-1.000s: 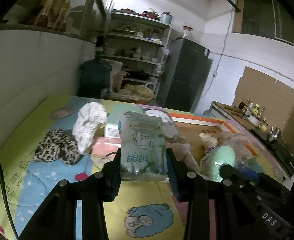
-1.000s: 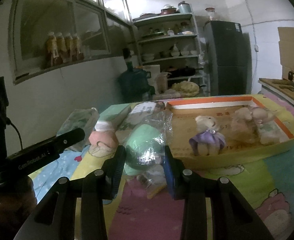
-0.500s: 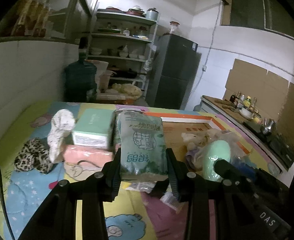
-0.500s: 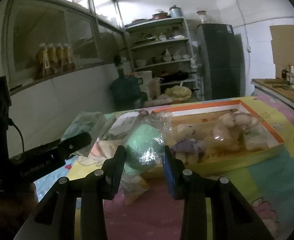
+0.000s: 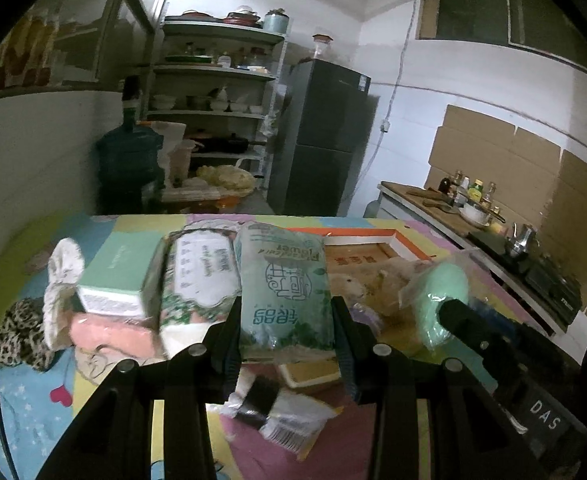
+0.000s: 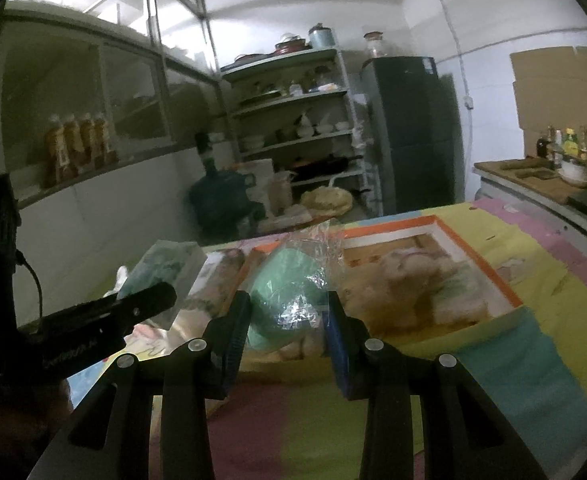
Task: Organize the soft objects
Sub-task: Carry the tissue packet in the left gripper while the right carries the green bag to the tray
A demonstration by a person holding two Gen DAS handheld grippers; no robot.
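At the lower centre of the left wrist view, the left gripper (image 5: 285, 332) is clamped on a green tissue pack (image 5: 283, 292), held upright between its jaws. In the right wrist view, the right gripper (image 6: 287, 328) pinches a mint-green soft toy in clear wrap (image 6: 289, 300). Beyond both, the orange-rimmed cardboard tray (image 6: 481, 264) holds plush toys (image 6: 409, 284) at centre right.

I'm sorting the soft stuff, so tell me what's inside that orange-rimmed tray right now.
In the orange-rimmed tray lie beige plush toys and a pale bagged item. Its near left corner is covered by the bagged green item in the right gripper.
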